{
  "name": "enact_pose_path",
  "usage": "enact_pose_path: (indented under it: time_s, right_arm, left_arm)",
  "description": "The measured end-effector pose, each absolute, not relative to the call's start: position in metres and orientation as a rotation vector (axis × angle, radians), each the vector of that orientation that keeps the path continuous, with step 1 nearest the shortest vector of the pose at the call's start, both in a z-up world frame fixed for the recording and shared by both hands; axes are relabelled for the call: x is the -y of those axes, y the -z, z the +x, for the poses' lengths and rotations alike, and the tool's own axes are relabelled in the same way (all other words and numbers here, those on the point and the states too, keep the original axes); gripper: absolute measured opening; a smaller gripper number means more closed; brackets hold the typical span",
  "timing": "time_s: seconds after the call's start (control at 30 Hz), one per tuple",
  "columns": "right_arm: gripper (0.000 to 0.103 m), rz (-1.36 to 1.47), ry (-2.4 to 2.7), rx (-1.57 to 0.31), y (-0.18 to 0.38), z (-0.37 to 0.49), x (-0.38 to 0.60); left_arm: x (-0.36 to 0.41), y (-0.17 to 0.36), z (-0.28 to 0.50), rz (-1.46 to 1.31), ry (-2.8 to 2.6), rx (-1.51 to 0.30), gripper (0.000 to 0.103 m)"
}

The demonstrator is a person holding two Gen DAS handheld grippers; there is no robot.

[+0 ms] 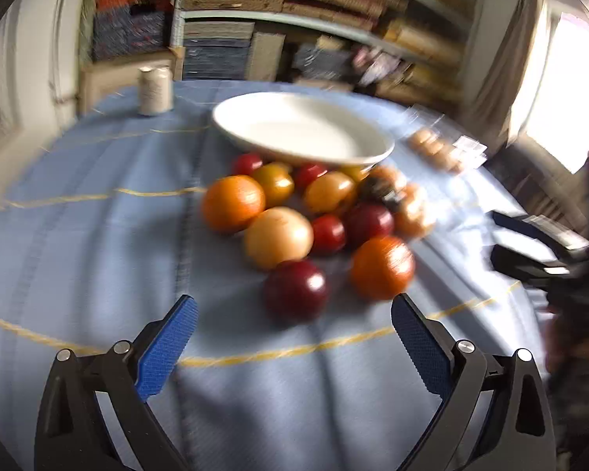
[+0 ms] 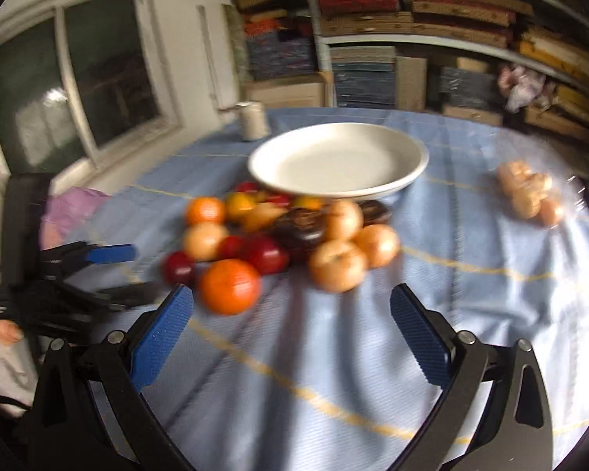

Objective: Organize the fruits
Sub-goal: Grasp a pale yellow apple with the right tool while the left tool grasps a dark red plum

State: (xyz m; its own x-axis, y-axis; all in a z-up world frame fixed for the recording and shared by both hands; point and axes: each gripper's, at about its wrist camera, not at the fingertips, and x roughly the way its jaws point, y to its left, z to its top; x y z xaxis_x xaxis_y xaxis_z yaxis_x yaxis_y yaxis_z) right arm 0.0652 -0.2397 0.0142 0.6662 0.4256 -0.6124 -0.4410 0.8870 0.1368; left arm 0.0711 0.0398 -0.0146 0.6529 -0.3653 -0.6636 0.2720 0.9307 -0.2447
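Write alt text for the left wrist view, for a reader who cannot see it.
The open left gripper with blue-padded fingers hovers over a pile of round orange, yellow and dark red fruits on a light blue tablecloth. Behind the pile sits an empty white ceramic plate; the right gripper shows at the right edge.

Left gripper: black frame, 2 blue textured pads, silver screws; right gripper identical.

Bare cloth lies open before the fruit pile, which crowds against the plate behind it.
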Motion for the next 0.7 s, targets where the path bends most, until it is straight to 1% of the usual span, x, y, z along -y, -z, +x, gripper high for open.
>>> enact_pose_path:
  time_s: [0.07, 0.13, 0.37, 0.5, 0.7]
  right_arm:
    - [0.099, -0.042, -0.473, -0.701, -0.014, 0.075, 0.242]
    - [0.099, -0.059, -0.454, -0.734, -0.011, 0.085, 0.245]
    - [0.099, -0.13, -0.43, -0.79, 0.005, 0.104, 0.241]
    - [0.099, -0.147, -0.399, -0.77, 0.006, 0.108, 0.245]
    - [0.099, -0.142, -0.415, -0.795, 0.01, 0.114, 0.245]
  left_arm:
    - [-0.043, 0.019, 0.082, -0.18, 0.387, -0.83, 0.099]
    - [-0.034, 0.02, 0.088, -0.111, 0.382, -0.855, 0.099]
    - [-0.009, 0.024, 0.097, 0.041, 0.389, -0.846, 0.099]
    - [-0.011, 0.029, 0.106, 0.014, 0.417, -0.879, 0.099]
    - [-0.005, 0.03, 0.104, 0.053, 0.432, -0.865, 0.099]
